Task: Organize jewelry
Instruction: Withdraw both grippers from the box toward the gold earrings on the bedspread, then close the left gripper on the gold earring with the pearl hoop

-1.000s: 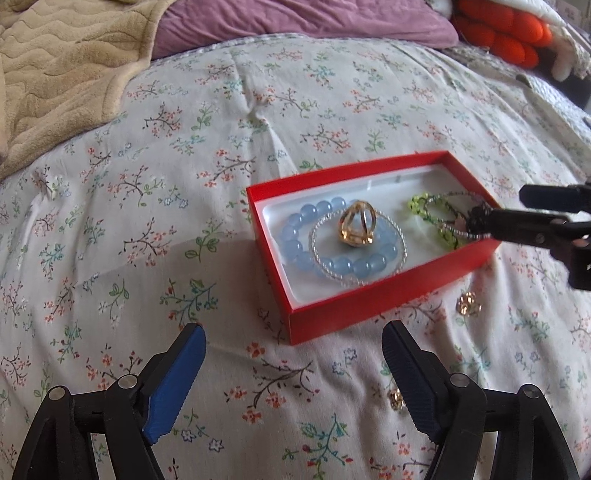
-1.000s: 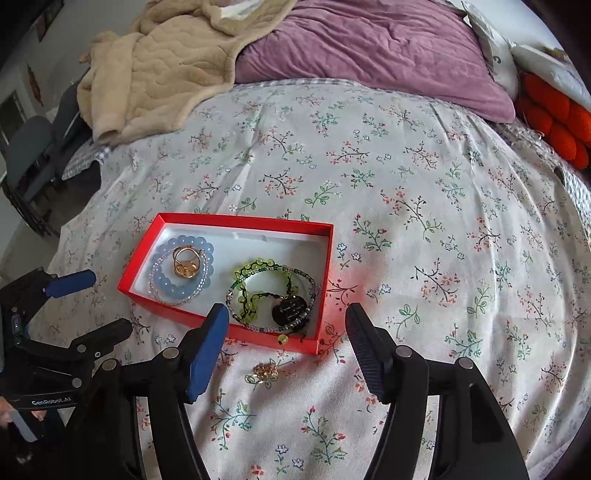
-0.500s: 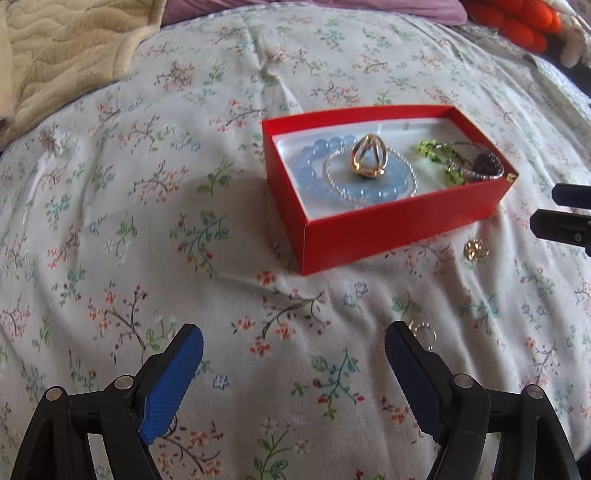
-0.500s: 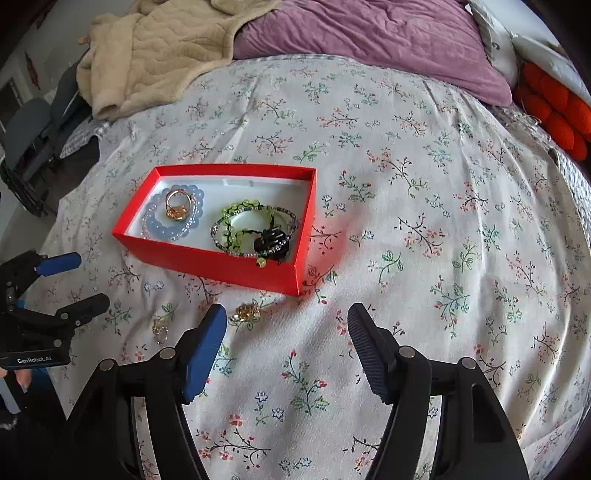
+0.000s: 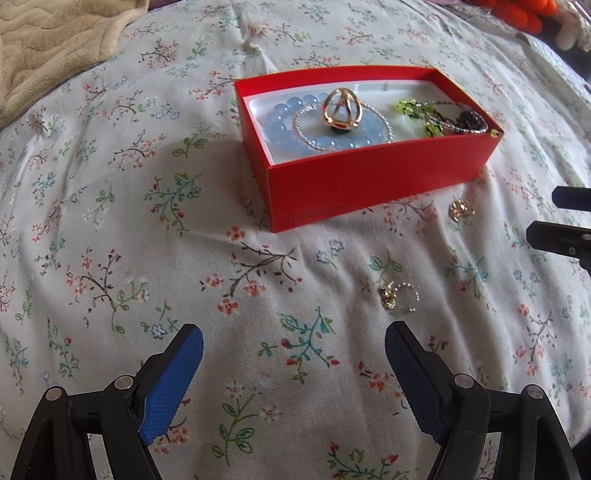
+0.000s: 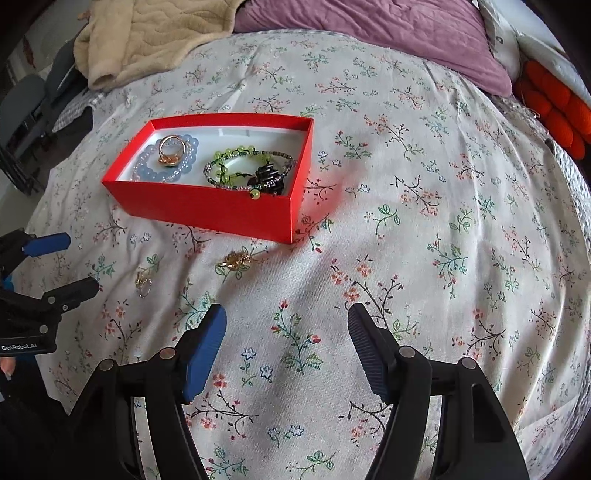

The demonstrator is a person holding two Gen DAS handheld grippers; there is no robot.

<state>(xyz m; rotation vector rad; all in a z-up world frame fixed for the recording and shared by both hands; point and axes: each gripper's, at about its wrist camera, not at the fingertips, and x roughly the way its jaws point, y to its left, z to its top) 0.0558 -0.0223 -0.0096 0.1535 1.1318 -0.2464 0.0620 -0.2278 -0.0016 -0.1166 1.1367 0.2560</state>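
Bed [image 6: 424,206] under a floral sheet fills both views.

Red box [image 5: 373,177] sits upper centre of the left wrist view, upper left of the right wrist view [image 6: 207,206]. White lining inside. In it:
- blue bead bracelet [image 5: 284,125], left half of the box
- thin silver bracelet [image 5: 306,138] lying on the blue beads
- gold ring [image 5: 341,110] standing on top of both
- green bead bracelet [image 6: 229,166] tangled with a dark beaded one [image 6: 267,177] in the right half; one green bead hangs over the near wall

Loose on the sheet, outside the box:
- gold piece [image 5: 460,210] just in front of the box's right end, seen in the right wrist view left of centre [image 6: 234,260]
- small gold charm with a silver ring [image 5: 399,295], nearer the cameras, right of centre in the left wrist view

Left gripper [image 5: 293,363]: bottom of its view, released, blue pads wide apart, only sheet between them. It also shows at the left edge of the right wrist view [image 6: 66,264].

Right gripper [image 6: 286,338]: bottom of its view, released, nothing between the pads. Its tips enter the right edge of the left wrist view [image 5: 565,218], near the gold piece, not touching it.

Tan blanket [image 6: 147,33] and purple pillow [image 6: 369,26] lie along the top of the frame.
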